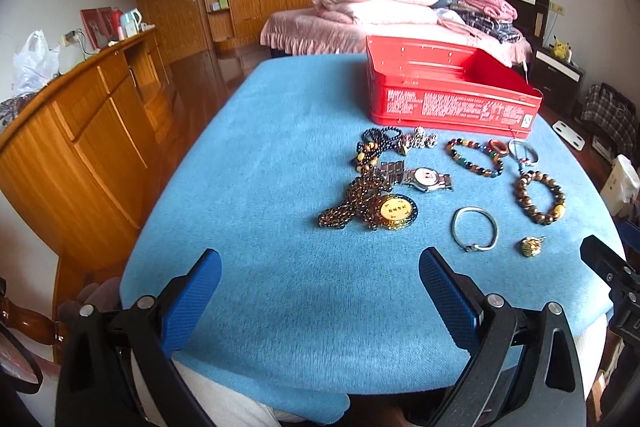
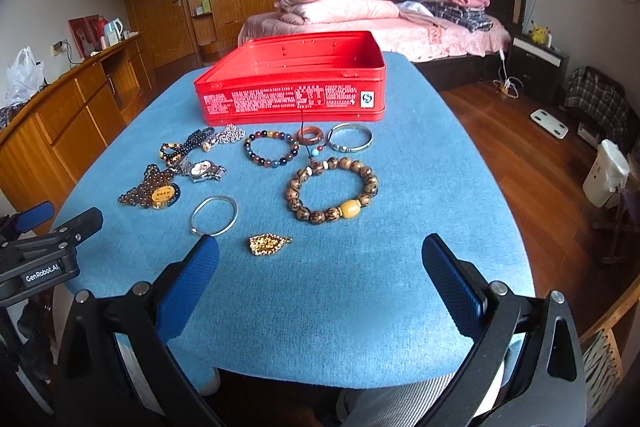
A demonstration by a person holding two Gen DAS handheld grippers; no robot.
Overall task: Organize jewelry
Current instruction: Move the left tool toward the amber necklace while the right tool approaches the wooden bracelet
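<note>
An open red tin box (image 1: 448, 95) (image 2: 292, 83) stands at the far side of the blue-clothed table (image 1: 280, 187) (image 2: 420, 187). In front of it lie jewelry pieces: a brown bead bracelet (image 2: 332, 189) (image 1: 540, 201), a multicolour bead bracelet (image 2: 271, 149) (image 1: 474, 155), a thin silver bangle (image 2: 214, 215) (image 1: 475, 229), a wide silver bangle (image 2: 350, 142), a gold pendant (image 2: 269, 244) (image 1: 531, 246), a watch (image 1: 426, 180) (image 2: 202, 169), and a bead necklace with a gold medallion (image 1: 394, 211) (image 2: 162, 197). My left gripper (image 1: 320, 271) and right gripper (image 2: 320, 259) are open and empty at the near edge.
A wooden sideboard (image 1: 80, 131) stands to the left. A bed (image 2: 380, 27) with stacked pink bedding is behind the table. Wooden floor, a white bin (image 2: 604, 173) and a scale (image 2: 549, 123) are to the right.
</note>
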